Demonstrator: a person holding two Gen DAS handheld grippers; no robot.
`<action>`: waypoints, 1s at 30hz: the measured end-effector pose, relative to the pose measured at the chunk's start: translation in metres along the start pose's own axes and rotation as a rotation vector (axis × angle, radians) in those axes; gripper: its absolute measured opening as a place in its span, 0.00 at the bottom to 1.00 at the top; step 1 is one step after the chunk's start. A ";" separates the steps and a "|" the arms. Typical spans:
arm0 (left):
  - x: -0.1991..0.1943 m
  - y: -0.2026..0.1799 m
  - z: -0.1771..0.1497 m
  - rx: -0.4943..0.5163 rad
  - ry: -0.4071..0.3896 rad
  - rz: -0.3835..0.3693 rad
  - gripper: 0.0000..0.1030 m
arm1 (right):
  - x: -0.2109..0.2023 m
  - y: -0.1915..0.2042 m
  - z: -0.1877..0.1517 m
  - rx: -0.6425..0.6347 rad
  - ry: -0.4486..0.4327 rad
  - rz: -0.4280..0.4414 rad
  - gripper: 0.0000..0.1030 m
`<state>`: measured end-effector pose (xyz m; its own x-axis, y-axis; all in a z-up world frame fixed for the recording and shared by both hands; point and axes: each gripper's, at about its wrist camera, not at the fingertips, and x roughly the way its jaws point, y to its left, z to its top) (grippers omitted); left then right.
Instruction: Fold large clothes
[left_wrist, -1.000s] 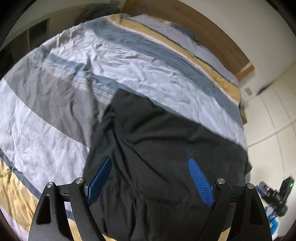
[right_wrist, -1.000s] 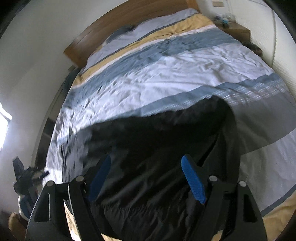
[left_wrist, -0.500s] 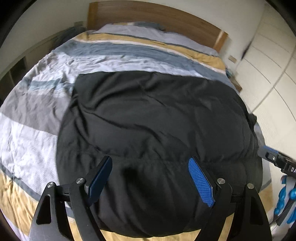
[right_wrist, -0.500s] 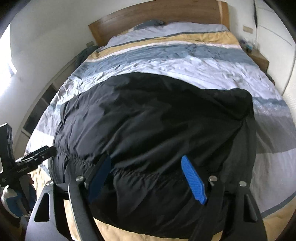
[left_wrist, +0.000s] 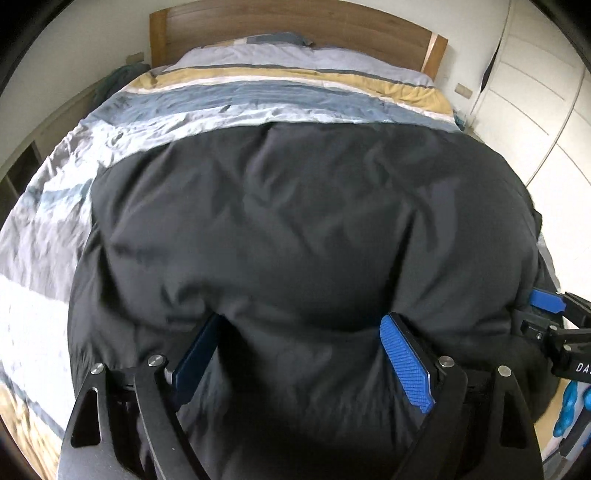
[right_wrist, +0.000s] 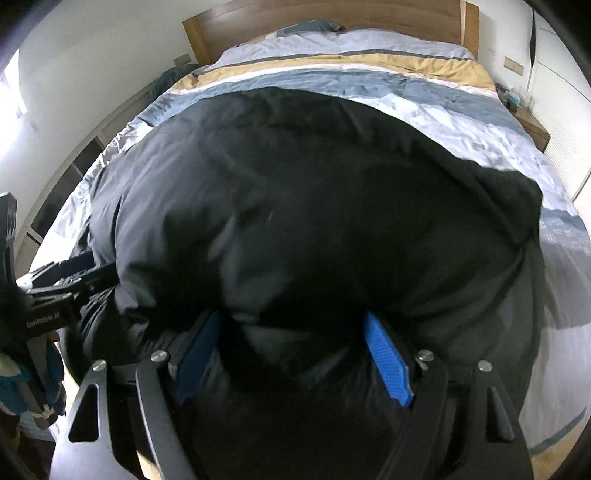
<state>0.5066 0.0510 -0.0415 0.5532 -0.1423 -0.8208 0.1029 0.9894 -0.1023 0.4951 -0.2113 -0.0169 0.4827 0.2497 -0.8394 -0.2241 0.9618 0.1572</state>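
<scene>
A large black puffy jacket (left_wrist: 295, 203) (right_wrist: 314, 184) lies spread across the near half of the bed. The left gripper (left_wrist: 301, 321) digs into its near edge, with a thick bulge of jacket filling the gap between the blue pads (left_wrist: 404, 365); its jaws are opening slightly. To its right, the right gripper (right_wrist: 290, 315) holds a wide bunch of the same edge between its pads (right_wrist: 388, 358). In each wrist view the other gripper shows at the jacket's side: the right gripper (left_wrist: 546, 306) and the left gripper (right_wrist: 74, 280).
The bed has a striped grey, blue and yellow cover (left_wrist: 258, 99) and a wooden headboard (left_wrist: 295, 18). White wardrobe doors (left_wrist: 535, 92) stand along the right. A nightstand (right_wrist: 532, 125) sits by the far right corner, low shelving (right_wrist: 66, 184) along the left.
Both grippers swung round to face the headboard and came down. The jacket went with them and now lies spread wide over the bed, filling most of both views.
</scene>
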 end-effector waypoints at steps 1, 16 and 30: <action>0.005 -0.001 0.007 0.006 0.002 0.004 0.86 | 0.004 -0.001 0.005 -0.001 0.000 -0.001 0.76; 0.093 0.004 0.092 0.015 0.110 0.029 1.00 | 0.080 -0.027 0.092 0.030 0.041 -0.034 0.77; 0.155 0.015 0.121 -0.022 0.191 0.010 1.00 | 0.147 -0.065 0.134 0.129 0.082 -0.020 0.84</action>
<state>0.6938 0.0399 -0.1019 0.3867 -0.1269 -0.9135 0.0791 0.9914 -0.1042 0.6942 -0.2226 -0.0808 0.4141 0.2252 -0.8819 -0.1019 0.9743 0.2009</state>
